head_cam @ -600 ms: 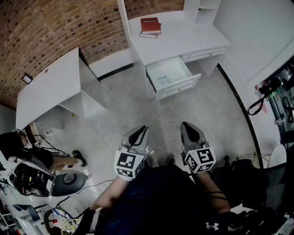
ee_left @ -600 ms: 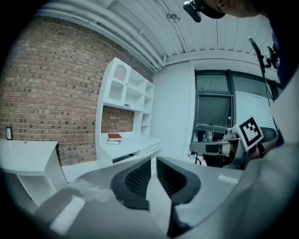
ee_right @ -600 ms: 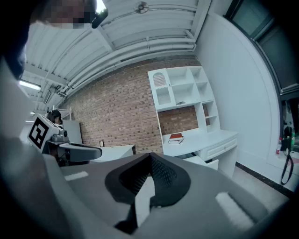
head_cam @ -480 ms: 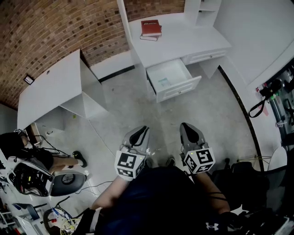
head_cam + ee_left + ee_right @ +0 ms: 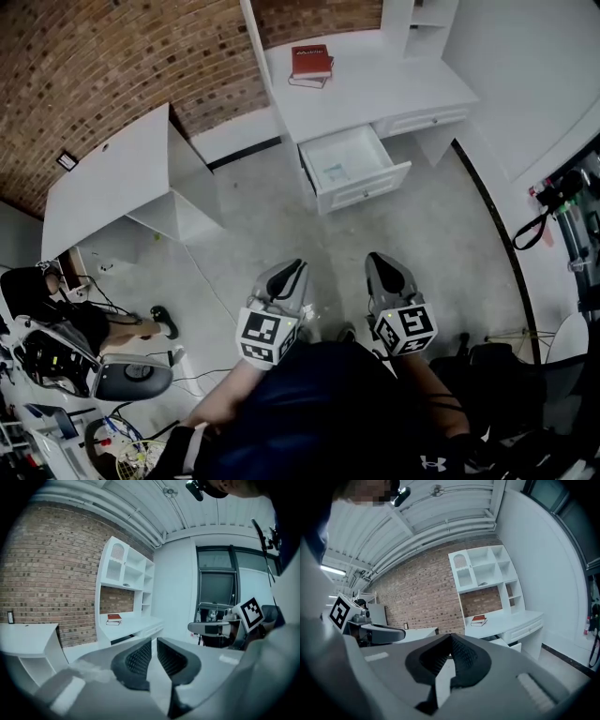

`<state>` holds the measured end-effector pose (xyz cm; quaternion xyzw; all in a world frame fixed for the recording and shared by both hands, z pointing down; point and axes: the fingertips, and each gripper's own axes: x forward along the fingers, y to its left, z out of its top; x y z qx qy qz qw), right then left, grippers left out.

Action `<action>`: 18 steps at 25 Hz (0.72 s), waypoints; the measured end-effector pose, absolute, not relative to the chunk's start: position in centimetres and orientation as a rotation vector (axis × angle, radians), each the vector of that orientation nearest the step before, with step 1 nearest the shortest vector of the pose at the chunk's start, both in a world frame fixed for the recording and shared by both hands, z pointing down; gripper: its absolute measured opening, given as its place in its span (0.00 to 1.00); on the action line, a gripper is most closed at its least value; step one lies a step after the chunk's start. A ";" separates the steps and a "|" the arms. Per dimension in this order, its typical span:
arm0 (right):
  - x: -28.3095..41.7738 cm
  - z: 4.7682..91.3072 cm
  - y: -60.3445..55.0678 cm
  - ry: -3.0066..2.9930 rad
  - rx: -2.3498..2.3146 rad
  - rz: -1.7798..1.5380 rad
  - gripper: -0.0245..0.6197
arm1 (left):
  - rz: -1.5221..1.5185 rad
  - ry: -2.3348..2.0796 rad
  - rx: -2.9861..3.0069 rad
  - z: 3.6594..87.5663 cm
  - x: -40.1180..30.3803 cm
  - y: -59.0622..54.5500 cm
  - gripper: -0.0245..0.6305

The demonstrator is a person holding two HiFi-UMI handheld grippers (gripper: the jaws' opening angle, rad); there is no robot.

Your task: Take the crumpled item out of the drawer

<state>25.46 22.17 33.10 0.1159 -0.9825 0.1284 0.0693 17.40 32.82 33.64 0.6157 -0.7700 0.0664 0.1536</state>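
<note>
Closest in, at six o'clock in the head view, the left gripper (image 5: 291, 272) holds its jaws a narrow slit apart with nothing between them. The right gripper (image 5: 386, 267), just beside it, is closed tip to tip and is also empty. Well ahead across the floor (image 5: 281, 225), toward twelve o'clock, the open drawer (image 5: 367, 191) juts from the white desk (image 5: 375, 89). The crumpled item (image 5: 336, 172) lies inside it as a small pale bluish scrap. It looks light, soft and easily squashed, so pinching a raised fold from above should be enough.
</note>
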 end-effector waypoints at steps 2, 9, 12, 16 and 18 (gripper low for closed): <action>25.8 33.4 21.8 -2.966 0.326 0.405 0.04 | 0.200 -2.212 1.755 33.9 17.9 32.4 0.10; 26.3 34.9 20.8 -2.934 0.277 0.441 0.04 | 0.230 -2.192 1.688 35.1 18.7 31.9 0.10; 25.8 36.0 20.4 -2.917 0.274 0.452 0.04 | 0.229 -2.197 1.664 35.8 17.6 31.8 0.10; 24.1 37.1 19.0 -2.895 0.298 0.428 0.04 | 0.211 -2.165 1.679 37.1 15.6 30.0 0.10; 22.6 37.4 18.0 -2.876 0.327 0.419 0.04 | 0.195 -2.130 1.706 37.9 14.1 28.6 0.10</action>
